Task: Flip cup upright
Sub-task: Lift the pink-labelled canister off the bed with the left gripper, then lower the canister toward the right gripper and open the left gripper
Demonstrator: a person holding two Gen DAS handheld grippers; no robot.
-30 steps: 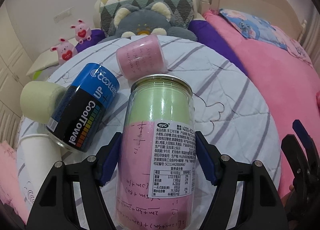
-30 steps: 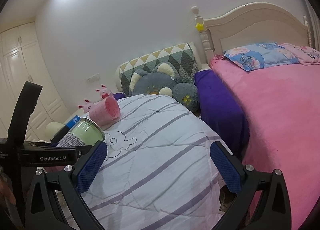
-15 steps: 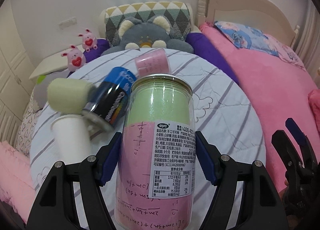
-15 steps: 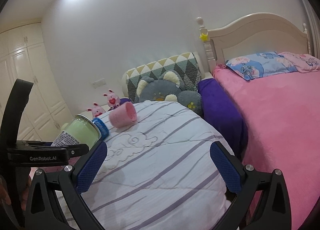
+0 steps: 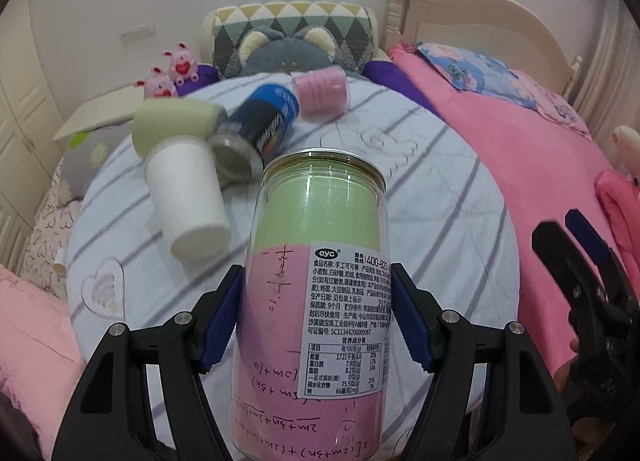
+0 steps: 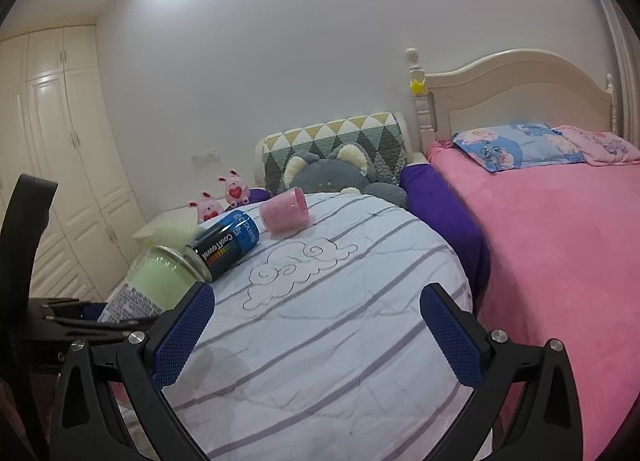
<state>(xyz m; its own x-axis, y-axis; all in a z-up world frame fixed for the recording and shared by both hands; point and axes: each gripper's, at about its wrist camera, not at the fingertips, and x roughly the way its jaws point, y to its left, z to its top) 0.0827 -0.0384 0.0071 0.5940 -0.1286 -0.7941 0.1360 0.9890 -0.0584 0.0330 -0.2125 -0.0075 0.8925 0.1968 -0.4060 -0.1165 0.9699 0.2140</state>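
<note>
The left gripper (image 5: 318, 319) pinches a clear plastic jar (image 5: 316, 297) between its blue pads (image 5: 218, 325), which press on both sides of it. The jar stands roughly upright in the grip above the striped quilt (image 5: 440, 197), metal rim on top, with green and pink lining inside. Its white label reads "eyc" and "400-823", above Chinese product text, the code "SC11344200009067" and a nutrition table listing "1721" and "75.5". Handwritten sums such as "2m+3n" run upside down on the pink lining.

Behind it on the quilt lie several containers on their sides: a white paper cup (image 5: 188, 201), a pale green cup (image 5: 176, 127) touching it, a blue and black can (image 5: 260, 131) printed "CoolTowel" and "UP", and a pink cup (image 5: 320, 91) farthest back, near a grey plush toy (image 5: 286, 55) and a diamond-patterned cushion (image 5: 292, 23). Two pink bunny toys (image 5: 172, 71) sit at the left.

The right gripper (image 6: 316, 337) hangs over the quilt with its blue pads (image 6: 450, 339) spread wide and nothing between them. A pink bed (image 6: 560, 245) with a cream headboard (image 6: 516, 97) lies to the right.
</note>
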